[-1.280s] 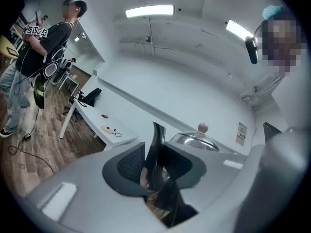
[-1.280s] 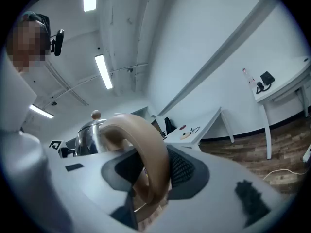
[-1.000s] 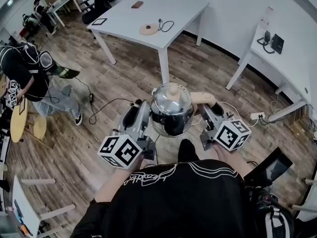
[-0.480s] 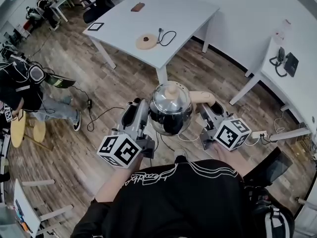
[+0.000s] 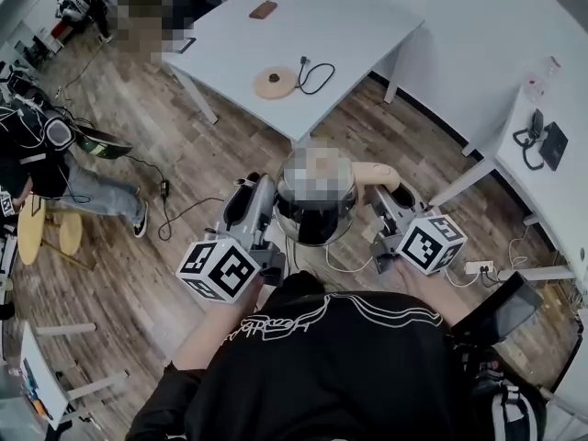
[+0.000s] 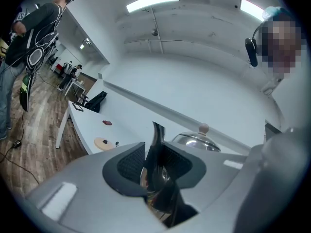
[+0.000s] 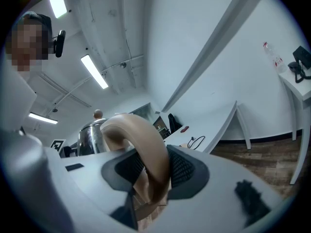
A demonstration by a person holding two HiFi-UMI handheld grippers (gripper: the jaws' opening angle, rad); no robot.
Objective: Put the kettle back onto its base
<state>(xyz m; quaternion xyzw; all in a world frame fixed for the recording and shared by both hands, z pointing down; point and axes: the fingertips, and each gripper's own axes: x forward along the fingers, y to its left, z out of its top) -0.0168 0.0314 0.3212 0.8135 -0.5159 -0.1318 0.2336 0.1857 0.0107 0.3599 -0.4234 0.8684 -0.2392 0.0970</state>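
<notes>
A steel kettle [image 5: 317,211] with a beige handle [image 5: 377,175] hangs at chest height over the wood floor, carried between both grippers. My left gripper [image 5: 266,205] is shut on the kettle's spout [image 6: 156,154], which stands between the dark pads. My right gripper [image 5: 383,194] is shut on the beige handle [image 7: 146,154]. The kettle's lid and knob [image 6: 203,129] show beyond the left jaws. The round tan base [image 5: 275,83] with its black cord lies on the white table [image 5: 349,26] ahead, also in the left gripper view as the base [image 6: 101,142].
A small brown object [image 5: 263,9] lies farther back on the table. A second white table [image 5: 551,108] with a dark phone stands at right. A seated person [image 5: 41,159] is at left. Cables [image 5: 184,211] and a power strip [image 5: 478,266] lie on the floor.
The kettle and both grippers have moved together toward the white table; the table and base now sit lower and closer in the head view. Both grips are unchanged.
</notes>
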